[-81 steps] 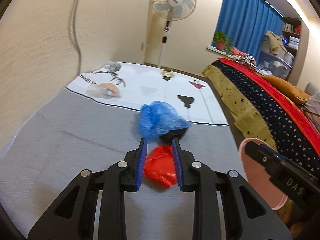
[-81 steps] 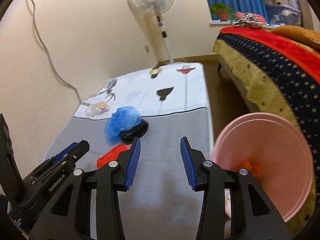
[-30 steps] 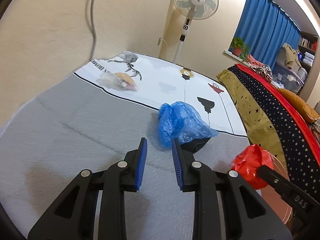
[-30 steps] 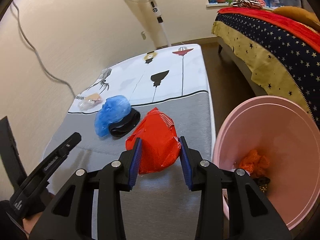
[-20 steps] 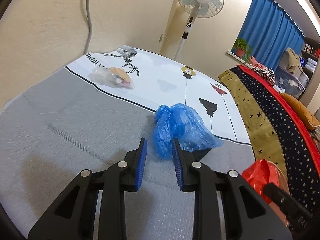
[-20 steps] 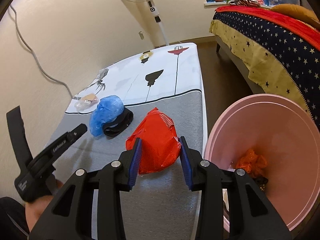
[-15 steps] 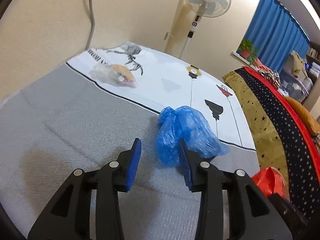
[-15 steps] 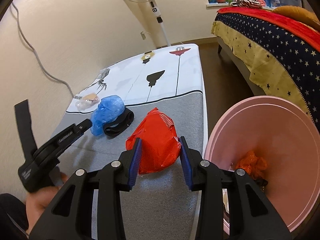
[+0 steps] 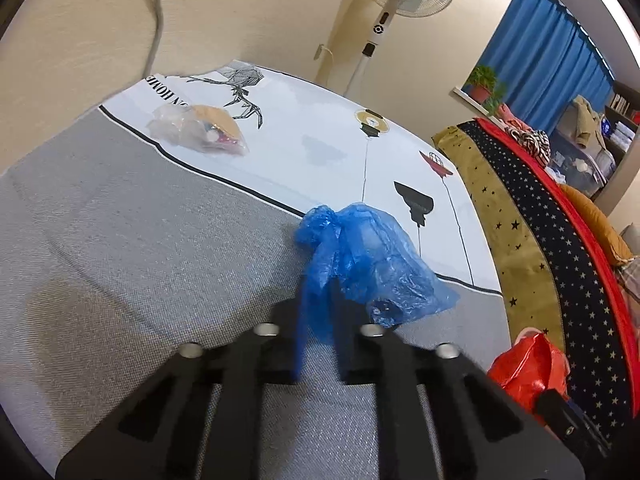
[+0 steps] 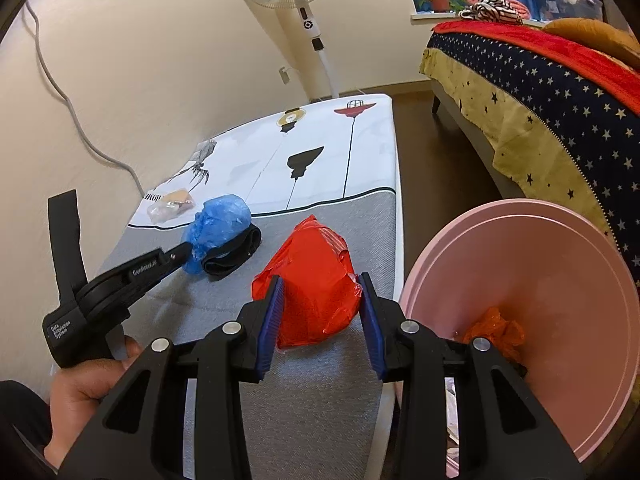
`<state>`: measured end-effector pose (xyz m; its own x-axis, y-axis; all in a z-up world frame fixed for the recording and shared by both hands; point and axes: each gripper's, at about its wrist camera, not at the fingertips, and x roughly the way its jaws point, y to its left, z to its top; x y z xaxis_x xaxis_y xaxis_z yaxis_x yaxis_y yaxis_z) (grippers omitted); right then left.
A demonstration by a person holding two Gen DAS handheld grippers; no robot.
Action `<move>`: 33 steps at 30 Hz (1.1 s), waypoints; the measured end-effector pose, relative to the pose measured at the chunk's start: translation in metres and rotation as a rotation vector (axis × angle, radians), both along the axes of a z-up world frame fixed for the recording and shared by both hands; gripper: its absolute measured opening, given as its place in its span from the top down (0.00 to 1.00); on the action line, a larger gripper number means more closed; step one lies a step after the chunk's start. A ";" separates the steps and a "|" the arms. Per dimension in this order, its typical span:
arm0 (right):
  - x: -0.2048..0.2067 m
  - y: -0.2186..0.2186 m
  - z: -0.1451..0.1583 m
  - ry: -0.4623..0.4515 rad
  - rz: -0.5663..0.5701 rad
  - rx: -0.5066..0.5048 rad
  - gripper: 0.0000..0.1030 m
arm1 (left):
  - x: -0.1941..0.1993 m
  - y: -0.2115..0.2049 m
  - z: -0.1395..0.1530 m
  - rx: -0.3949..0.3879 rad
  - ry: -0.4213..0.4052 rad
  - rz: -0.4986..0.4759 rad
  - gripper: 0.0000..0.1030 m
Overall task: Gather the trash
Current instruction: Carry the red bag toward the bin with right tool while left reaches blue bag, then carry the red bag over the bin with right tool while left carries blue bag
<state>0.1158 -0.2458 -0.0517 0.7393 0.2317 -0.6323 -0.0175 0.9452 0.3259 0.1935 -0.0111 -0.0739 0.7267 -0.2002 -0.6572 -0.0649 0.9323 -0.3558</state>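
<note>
**Left tool nipped blue bag; right tool held red bag beside bin**

Far left, right wrist view: a hand gripped the handle of the left gripper, which reached across the grey mat toward the trash. Its jaws had just been closing and stood pressed together on a fold of the blue plastic bag. In the left wrist view the tips were motion-blurred, so how much film they caught was hard to judge, but blue plastic clearly ran down between them.

The blue bag sat near the black line where grey mat met the white printed sheet. A black band-like item lay under and against it, seen only from the right wrist view. Further back on the white sheet, well apart from the blue bag, lay a clear plastic bag with tan and red contents.

Centre: the right gripper pinched the red plastic bag between its blue pads, jaws partly spread around the bag's bulk. The bag hung above the mat's near right part.

Right: the pink bin stood just beside the mat's edge, close to the right gripper. Crumpled orange plastic lay at its bottom. Behind it ran a bed with a star-patterned cover. A standing fan stood by the wall beyond the mat.
</note>
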 end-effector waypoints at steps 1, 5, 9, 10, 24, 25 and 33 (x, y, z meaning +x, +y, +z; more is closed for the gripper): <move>-0.001 -0.001 0.001 -0.003 -0.005 -0.004 0.63 | -0.001 -0.001 0.002 0.015 -0.005 -0.002 0.98; -0.007 -0.007 0.007 -0.017 -0.030 -0.008 0.63 | -0.009 -0.002 0.010 0.056 -0.036 0.000 0.99; -0.016 -0.014 0.014 -0.036 -0.060 -0.012 0.63 | -0.018 -0.003 0.019 0.081 -0.059 -0.010 0.99; -0.017 -0.016 0.016 -0.038 -0.064 -0.014 0.63 | -0.021 -0.004 0.020 0.089 -0.063 -0.015 0.99; -0.047 -0.025 0.039 -0.089 -0.123 -0.048 0.63 | -0.059 -0.008 0.046 0.132 -0.123 -0.075 0.99; -0.049 -0.025 0.041 -0.093 -0.126 -0.051 0.63 | -0.061 -0.008 0.047 0.135 -0.126 -0.079 0.99; -0.064 -0.029 0.056 -0.126 -0.143 -0.058 0.63 | -0.082 -0.016 0.059 0.151 -0.150 -0.114 0.99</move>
<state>0.0518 -0.2748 0.0044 0.8364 0.0845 -0.5416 0.0812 0.9580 0.2749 0.1115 -0.0267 -0.0150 0.7968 -0.1947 -0.5720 0.0874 0.9738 -0.2097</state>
